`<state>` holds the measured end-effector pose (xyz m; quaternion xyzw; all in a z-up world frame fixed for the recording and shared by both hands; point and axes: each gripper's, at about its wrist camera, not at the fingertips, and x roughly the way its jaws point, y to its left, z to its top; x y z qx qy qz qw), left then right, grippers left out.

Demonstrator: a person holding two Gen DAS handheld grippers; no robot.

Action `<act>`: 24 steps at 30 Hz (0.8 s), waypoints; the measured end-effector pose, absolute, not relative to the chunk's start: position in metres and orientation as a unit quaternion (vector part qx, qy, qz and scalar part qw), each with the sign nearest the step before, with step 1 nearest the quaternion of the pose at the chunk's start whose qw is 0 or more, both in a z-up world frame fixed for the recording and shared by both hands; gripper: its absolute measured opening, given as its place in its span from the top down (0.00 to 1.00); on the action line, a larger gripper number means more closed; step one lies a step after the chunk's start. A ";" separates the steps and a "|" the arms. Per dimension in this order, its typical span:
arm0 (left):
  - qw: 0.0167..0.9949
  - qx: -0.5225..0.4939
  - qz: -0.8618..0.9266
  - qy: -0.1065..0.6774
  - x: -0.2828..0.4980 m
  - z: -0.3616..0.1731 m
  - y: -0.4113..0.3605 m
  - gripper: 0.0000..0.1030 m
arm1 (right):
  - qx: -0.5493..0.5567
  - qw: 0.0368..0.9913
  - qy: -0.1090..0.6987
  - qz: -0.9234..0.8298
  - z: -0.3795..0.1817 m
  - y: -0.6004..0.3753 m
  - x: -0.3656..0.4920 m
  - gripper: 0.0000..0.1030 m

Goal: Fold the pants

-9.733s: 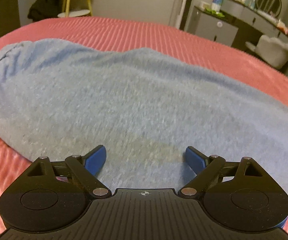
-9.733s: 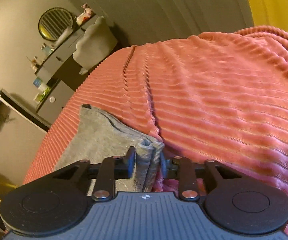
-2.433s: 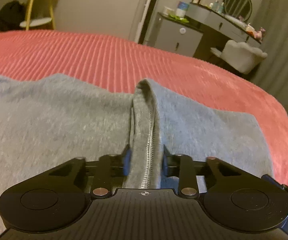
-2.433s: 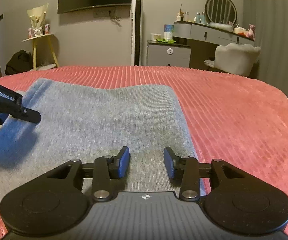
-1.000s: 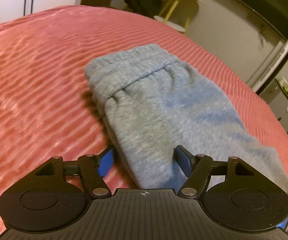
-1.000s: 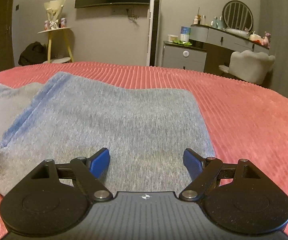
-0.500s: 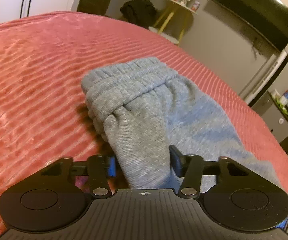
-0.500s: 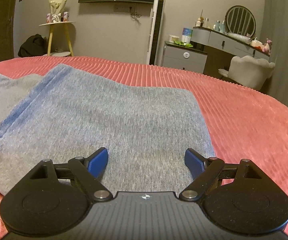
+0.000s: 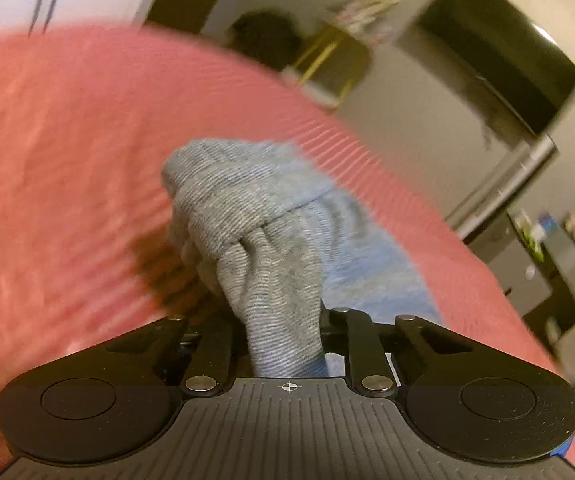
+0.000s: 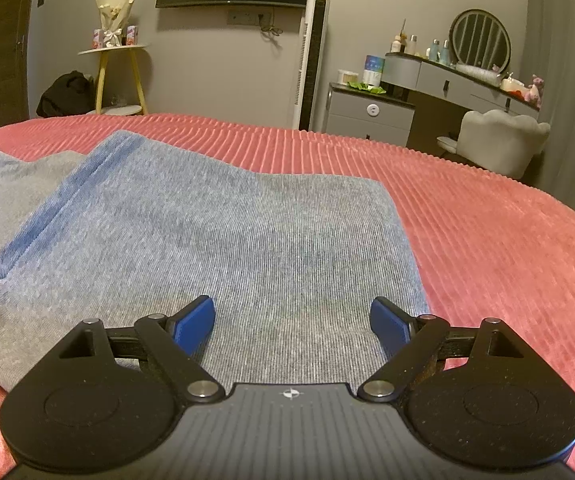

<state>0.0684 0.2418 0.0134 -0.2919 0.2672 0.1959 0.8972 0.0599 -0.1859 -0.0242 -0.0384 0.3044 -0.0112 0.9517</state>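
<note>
My left gripper clamps a bunched fold of the grey pants, frame centre, above the red bed. My right gripper hovers wide over the flat pants.

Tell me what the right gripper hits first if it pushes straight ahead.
Probably the pants: the open right gripper sits low over the folded cloth, which fills the path ahead. Beyond lies the bedspread. Height above the cloth is unclear.

Grey knit pants lie folded flat on the near bed, their waistband end bunched and lifted at left
</note>
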 end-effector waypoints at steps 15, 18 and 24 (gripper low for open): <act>0.968 0.082 -0.094 0.220 0.070 0.095 -0.045 0.63 | 0.146 0.952 0.267 -0.030 -0.006 -0.240 0.046 0.16; 0.938 0.103 -0.133 0.302 0.072 0.059 -0.093 0.51 | 0.187 0.947 0.260 -0.026 -0.005 -0.252 0.041 0.16; 0.927 0.108 -0.123 0.338 0.038 0.044 -0.107 0.36 | 0.198 0.942 0.269 -0.005 -0.001 -0.256 0.035 0.16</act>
